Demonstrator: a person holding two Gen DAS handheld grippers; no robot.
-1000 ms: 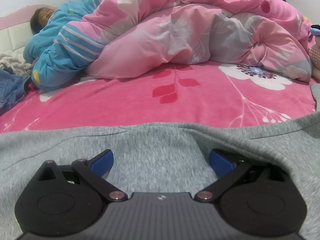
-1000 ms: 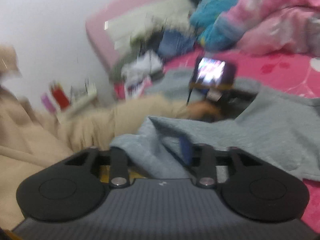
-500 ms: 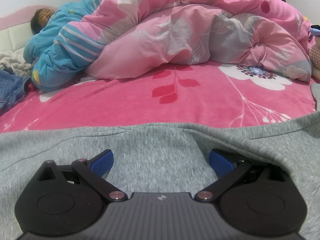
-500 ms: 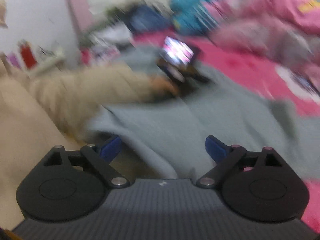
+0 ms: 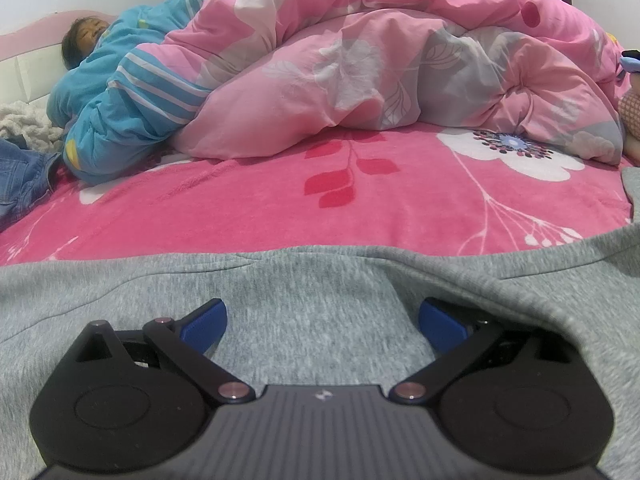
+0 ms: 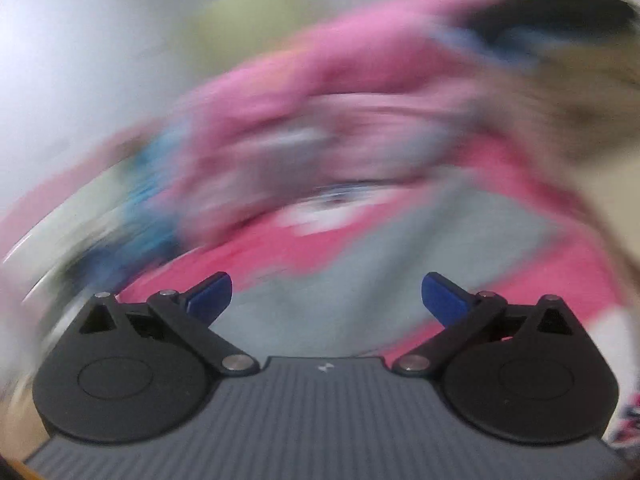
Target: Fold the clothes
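A grey knit garment (image 5: 320,292) lies spread over the near part of the pink bed sheet (image 5: 248,208). My left gripper (image 5: 322,322) rests low on it, open, blue pads wide apart with only flat cloth between them. A fold of the grey cloth partly covers its right finger. In the right wrist view everything is smeared by motion; a grey patch of the garment (image 6: 360,280) shows ahead of my right gripper (image 6: 324,294), which is open with nothing between its pads.
A bunched pink floral quilt (image 5: 400,72) fills the far side of the bed. A person in a blue padded jacket (image 5: 120,92) lies at the far left beside it. Blue jeans (image 5: 20,176) lie at the left edge.
My right gripper opened, releasing the grey cloth edge, and is swinging fast to the right across the bed. The left gripper has not moved.
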